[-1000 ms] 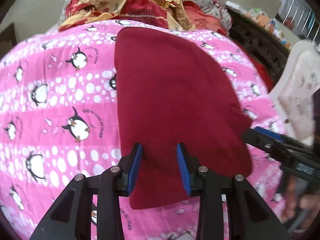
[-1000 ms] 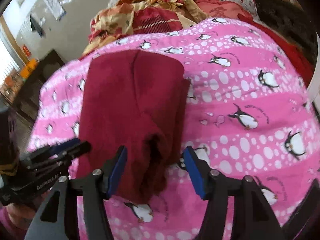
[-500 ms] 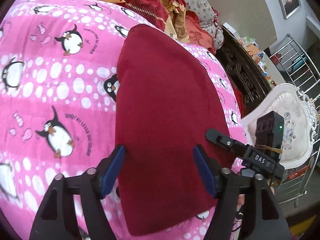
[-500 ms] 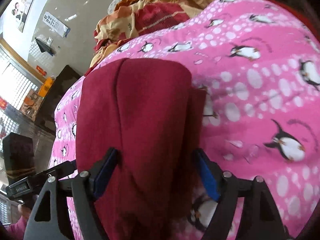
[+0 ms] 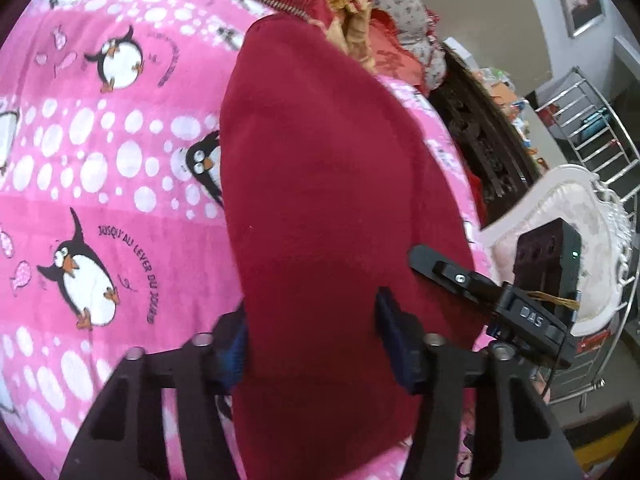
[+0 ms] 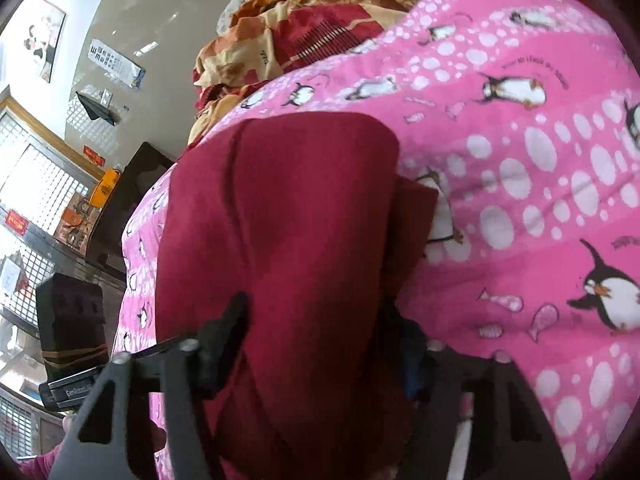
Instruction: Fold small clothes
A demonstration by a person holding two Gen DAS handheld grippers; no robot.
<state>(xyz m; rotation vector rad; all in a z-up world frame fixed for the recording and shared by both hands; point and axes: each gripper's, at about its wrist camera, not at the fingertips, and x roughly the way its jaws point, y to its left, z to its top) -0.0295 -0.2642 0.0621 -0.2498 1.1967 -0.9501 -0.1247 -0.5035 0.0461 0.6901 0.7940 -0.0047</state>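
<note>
A dark red folded garment [image 5: 328,200] lies on a pink penguin-print blanket [image 5: 100,152]; it also shows in the right wrist view [image 6: 288,220]. My left gripper [image 5: 316,340] is open, its blue-padded fingers straddling the garment's near end. My right gripper [image 6: 320,340] is open too, its fingers on either side of the same near end, low against the cloth. The right gripper's finger shows in the left wrist view [image 5: 452,276] at the garment's right edge. The garment's near edge is hidden under the grippers.
A heap of red and orange bedding [image 6: 304,36] lies at the far end of the blanket. A white ornate chair [image 5: 568,220] and a metal rack [image 5: 592,128] stand off the right side. Dark furniture [image 6: 136,184] stands to the left.
Both grippers have moved in closer and lower over the garment's near end. The left gripper's fingers have spread from narrow to wide around the cloth.
</note>
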